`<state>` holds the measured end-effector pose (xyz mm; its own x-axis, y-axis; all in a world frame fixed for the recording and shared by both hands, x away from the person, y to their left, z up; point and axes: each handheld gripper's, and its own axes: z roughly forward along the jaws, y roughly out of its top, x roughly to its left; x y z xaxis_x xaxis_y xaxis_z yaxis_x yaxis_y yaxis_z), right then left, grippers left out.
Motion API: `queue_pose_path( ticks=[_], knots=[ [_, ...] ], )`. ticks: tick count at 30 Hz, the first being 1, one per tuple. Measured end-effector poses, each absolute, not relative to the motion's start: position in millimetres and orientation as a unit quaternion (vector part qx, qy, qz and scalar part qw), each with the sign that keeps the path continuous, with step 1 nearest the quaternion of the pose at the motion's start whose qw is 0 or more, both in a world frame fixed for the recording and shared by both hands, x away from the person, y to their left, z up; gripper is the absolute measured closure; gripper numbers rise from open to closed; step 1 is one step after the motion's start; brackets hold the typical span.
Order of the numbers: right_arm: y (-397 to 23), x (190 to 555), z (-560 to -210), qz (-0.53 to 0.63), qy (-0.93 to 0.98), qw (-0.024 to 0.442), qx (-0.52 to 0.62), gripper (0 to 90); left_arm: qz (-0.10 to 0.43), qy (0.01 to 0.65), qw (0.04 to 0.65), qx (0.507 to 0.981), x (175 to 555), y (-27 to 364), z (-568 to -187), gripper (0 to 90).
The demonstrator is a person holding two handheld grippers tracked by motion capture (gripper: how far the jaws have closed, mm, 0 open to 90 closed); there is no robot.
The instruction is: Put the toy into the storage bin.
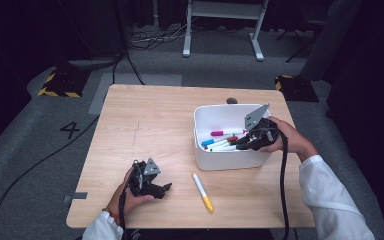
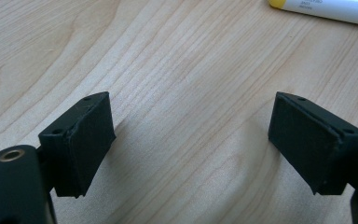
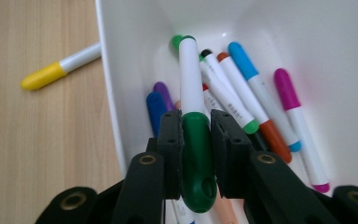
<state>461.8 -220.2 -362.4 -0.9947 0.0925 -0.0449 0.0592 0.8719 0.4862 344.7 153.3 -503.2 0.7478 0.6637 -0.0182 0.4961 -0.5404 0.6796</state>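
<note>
A green-capped marker [image 3: 192, 126] is pinched by its cap between the jaws of the right gripper [image 3: 196, 140], held inside the white bin [image 1: 200, 145] at the right of the desk [image 1: 130, 130], above other markers. The left gripper [image 1: 166, 188] is rested near the desk's near edge, jaws spread and empty. A yellow-capped marker [image 1: 202, 192] is seen lying between them.

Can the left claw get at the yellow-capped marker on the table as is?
Probably yes. The left claw is open and empty, the yellow-capped marker lies loose on the bare table just beside it, with nothing between them.
</note>
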Motion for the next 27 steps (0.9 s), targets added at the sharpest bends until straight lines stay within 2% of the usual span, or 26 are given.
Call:
queue_pose_path(
  ticks=[10,13,17,27],
  knots=[
    [-210.5,463.5,-364.8,0.197,0.979,0.024,0.044,74.2,0.122,0.333,0.344,0.869,344.6,153.3,-503.2,14.4],
    [-210.1,463.6,-364.4,0.192,0.979,0.042,0.055,66.5,0.122,0.334,0.344,0.869,344.6,153.3,-503.2,14.4],
    [-214.9,464.6,-364.3,0.207,0.975,0.053,0.066,60.8,0.123,0.332,0.344,0.870,344.7,153.5,-503.1,14.5],
    [-248.7,450.3,-344.3,0.328,0.925,0.126,0.144,46.9,0.123,0.333,0.344,0.869,344.7,153.5,-503.2,14.4]
  ],
)
